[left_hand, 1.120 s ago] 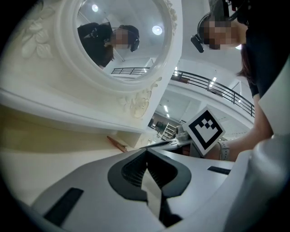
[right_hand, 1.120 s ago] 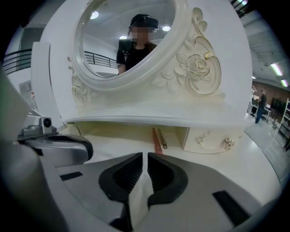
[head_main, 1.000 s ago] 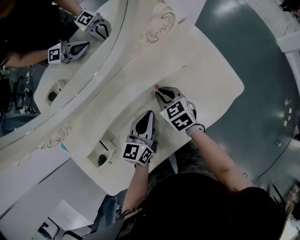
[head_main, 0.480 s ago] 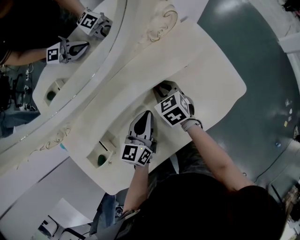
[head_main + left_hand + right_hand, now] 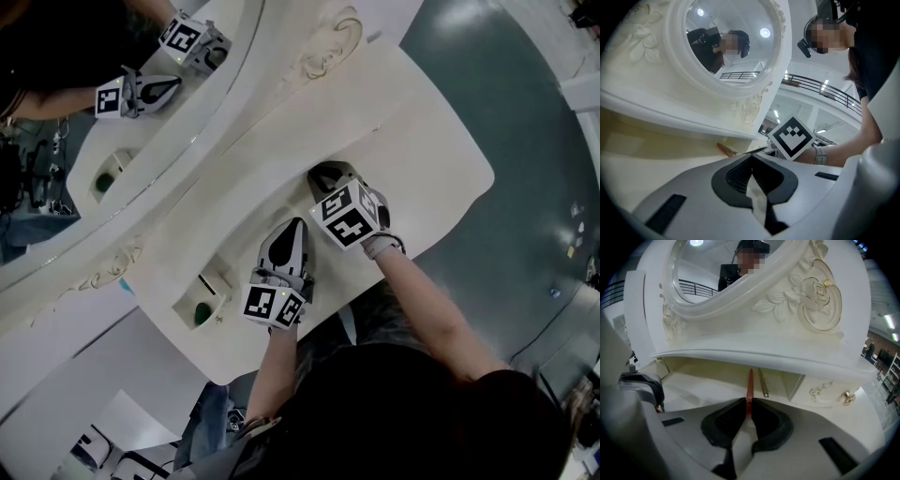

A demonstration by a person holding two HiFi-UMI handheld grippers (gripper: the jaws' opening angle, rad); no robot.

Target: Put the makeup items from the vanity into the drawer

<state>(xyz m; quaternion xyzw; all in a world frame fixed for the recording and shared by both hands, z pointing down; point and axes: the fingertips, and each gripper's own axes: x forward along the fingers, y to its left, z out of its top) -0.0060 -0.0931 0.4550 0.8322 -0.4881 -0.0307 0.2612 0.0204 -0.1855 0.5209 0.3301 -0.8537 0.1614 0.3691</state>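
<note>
While the left gripper (image 5: 752, 161) hung low over the desk (image 5: 422, 159) with its fingers (image 5: 733, 178) pressed together on nothing, the right gripper (image 5: 749, 403) pointed under the mirror's shelf (image 5: 764, 359). Its fingers (image 5: 723, 422) had just been spreading, and a red pencil (image 5: 750, 380) lay loose between their tips on the desk, just beside a gold stick (image 5: 762, 383).

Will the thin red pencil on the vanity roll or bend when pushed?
The red pencil looks straight and rigid, so probably stiff. Being slim and apparently round, it may roll sideways toward the gold stick beside it.
</note>
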